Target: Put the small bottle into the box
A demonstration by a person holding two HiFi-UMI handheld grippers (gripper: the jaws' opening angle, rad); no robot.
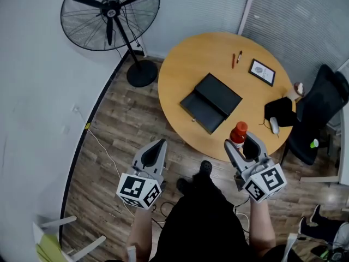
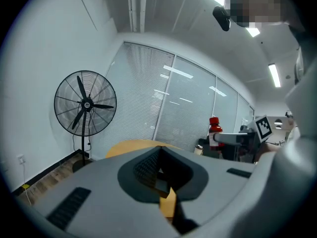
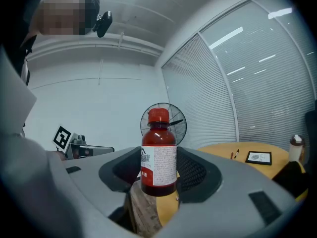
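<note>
A small dark-red bottle (image 3: 158, 155) with a red cap and white label stands upright between the jaws of my right gripper (image 3: 159, 175), which is shut on it. In the head view the bottle (image 1: 238, 134) is held just off the near edge of the round wooden table (image 1: 185, 64). The black box (image 1: 210, 102) lies open on the table's middle, up and left of the bottle. My left gripper (image 1: 156, 150) hangs over the floor left of the table, jaws closed together with nothing between them. The left gripper view shows the bottle (image 2: 214, 132) at the right.
A standing fan (image 1: 111, 16) is at the back left. On the table lie two pens (image 1: 235, 58), a framed card (image 1: 262, 72), and a black pouch with a mouse (image 1: 274, 124). A black chair (image 1: 319, 111) stands at the right. A cable runs across the floor.
</note>
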